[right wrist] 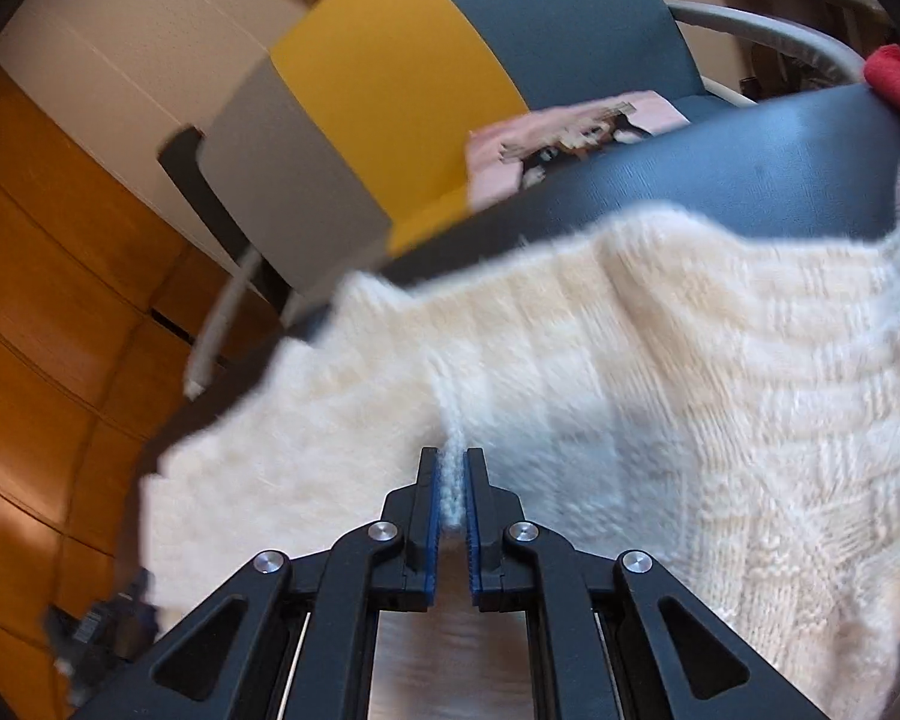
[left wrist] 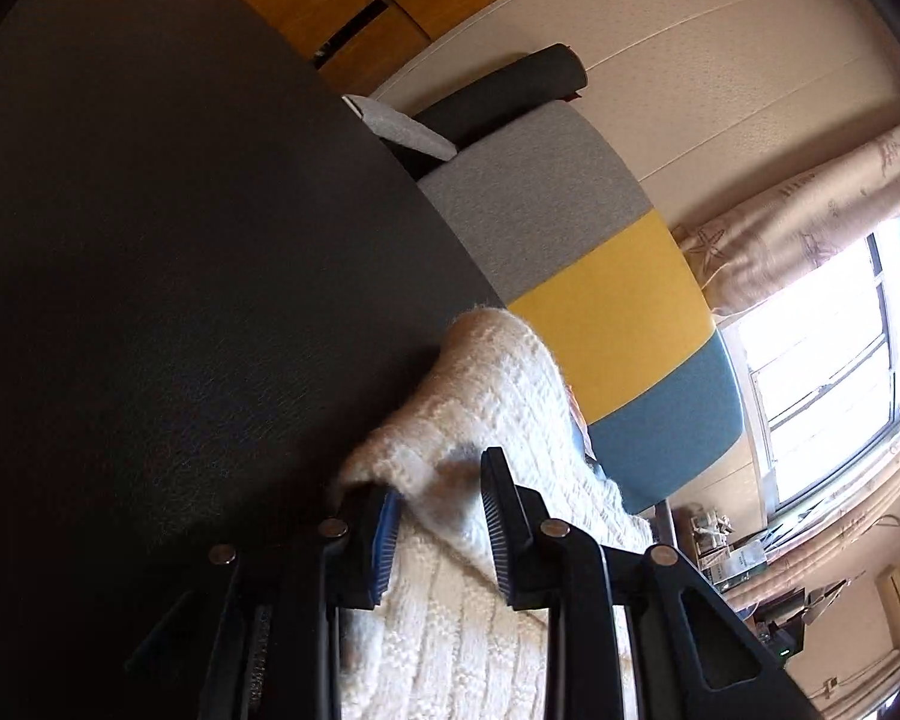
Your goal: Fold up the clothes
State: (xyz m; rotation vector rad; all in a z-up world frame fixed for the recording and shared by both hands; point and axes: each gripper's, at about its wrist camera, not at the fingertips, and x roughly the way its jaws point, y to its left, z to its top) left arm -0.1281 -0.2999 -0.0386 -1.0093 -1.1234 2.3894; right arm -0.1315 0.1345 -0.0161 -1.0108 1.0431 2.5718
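A cream knitted sweater (left wrist: 498, 396) lies on the dark table (left wrist: 150, 240) in the left wrist view. My left gripper (left wrist: 441, 492) is open, its fingers wide apart astride a raised fold of the sweater's edge. In the right wrist view the same sweater (right wrist: 630, 360) spreads across the dark table (right wrist: 750, 162), blurred by motion. My right gripper (right wrist: 450, 462) is shut on a thin ridge of the knit, pinched between its blue pads.
A chair with grey, yellow and blue back panels (left wrist: 606, 288) stands beyond the table; it also shows in the right wrist view (right wrist: 390, 90). A pink folded garment (right wrist: 570, 138) lies at the table's far edge. A red object (right wrist: 891, 75) sits far right. Wooden floor (right wrist: 42, 300) lies to the left.
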